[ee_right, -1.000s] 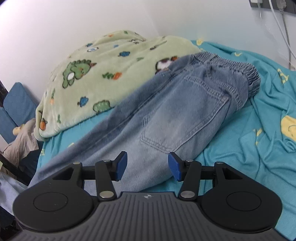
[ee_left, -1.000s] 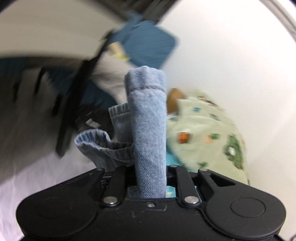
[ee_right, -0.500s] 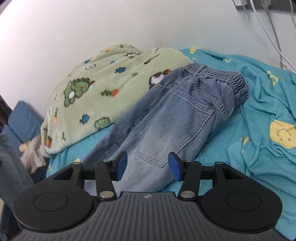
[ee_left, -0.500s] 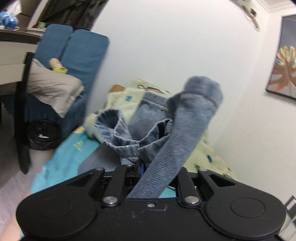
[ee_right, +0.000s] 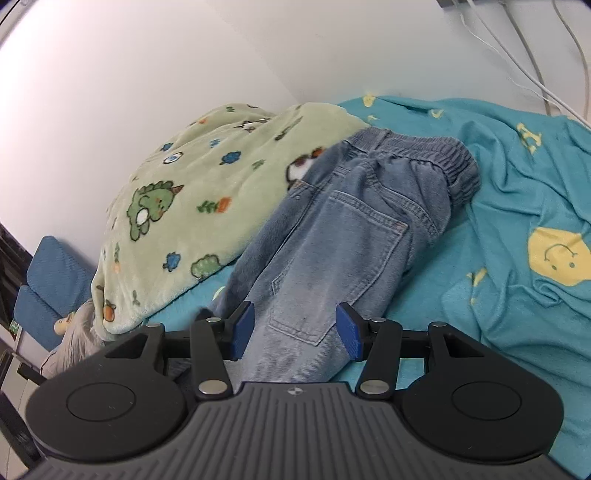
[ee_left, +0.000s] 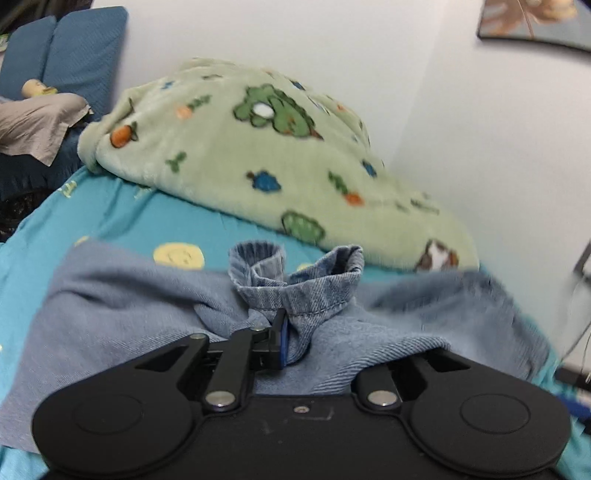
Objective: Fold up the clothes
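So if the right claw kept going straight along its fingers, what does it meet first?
Most likely the jeans: the open right claw points along the leg toward the back pocket, with denim directly between and beyond its fingertips. Depth is unclear, so how soon it would touch cannot be told.

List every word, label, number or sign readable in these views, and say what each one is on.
"H": a yellow letter on the teal bedsheet, right wrist view.
Other yellow marks on that sheet: too partial or creased to read.
Jeans, green blanket, left gripper, right gripper: no readable text.
Framed picture: blurred, no text.
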`<state>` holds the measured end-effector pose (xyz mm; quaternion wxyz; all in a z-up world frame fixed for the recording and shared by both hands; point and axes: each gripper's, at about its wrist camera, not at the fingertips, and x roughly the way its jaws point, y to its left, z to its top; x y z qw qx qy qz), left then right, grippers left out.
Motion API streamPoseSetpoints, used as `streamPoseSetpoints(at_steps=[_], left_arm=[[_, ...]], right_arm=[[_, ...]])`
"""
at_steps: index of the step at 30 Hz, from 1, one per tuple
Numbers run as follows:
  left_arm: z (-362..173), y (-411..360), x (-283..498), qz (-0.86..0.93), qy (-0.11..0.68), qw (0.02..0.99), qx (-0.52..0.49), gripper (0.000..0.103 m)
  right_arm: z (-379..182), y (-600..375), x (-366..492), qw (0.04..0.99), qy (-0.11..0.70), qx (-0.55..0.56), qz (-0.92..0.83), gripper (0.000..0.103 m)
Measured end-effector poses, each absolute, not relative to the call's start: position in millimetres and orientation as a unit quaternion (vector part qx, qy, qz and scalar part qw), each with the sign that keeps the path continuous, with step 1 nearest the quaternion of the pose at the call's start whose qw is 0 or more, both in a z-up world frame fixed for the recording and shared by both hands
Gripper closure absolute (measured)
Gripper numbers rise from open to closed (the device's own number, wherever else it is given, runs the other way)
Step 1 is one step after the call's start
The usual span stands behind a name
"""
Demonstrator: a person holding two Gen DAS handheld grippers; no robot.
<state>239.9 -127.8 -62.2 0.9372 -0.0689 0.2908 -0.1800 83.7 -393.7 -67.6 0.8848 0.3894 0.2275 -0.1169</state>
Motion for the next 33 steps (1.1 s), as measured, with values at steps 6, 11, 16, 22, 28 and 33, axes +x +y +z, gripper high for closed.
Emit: streamPoseSetpoints(at_steps=[6,11,16,22,28,33], left_arm=[[-77.2,-132.3,229.0,-0.187,0.307,0.932,-0.047,0.087],[-67.7,-126.5,207.9,-0.214,0.322,0.921,-0.037,0.051],[-53.1,-93.5,186.0,-0.21,0.338,0.916,-0.058,0.042],[-35.6,-53.9,159.6,-0.204,0.356,0.908,-0.083,0.034],[-41.5,4.4,163.6,-0.135,0.347,0.913,-0.167,0.029],[-60.8,41.2,176.7,-0.07,0.359,0.9,-0.236,0.029]], right_arm=[[-68.9,-390.1,86.3,0.892,0.23,0.375,-0.108,0.05],[-70.3,-380.3,92.6,0.897,0.243,0.358,-0.089,0.05],[-71.6,-369.6,94.7,0.901,0.246,0.35,-0.067,0.05],[-79.5,-369.0,98.5,0.898,0.244,0.36,-0.062,0.05],[-87.5,-368.5,102.3,0.895,0.241,0.371,-0.056,0.049],[-100.8,-399.9,104.8,0.889,0.225,0.388,-0.092,0.042]])
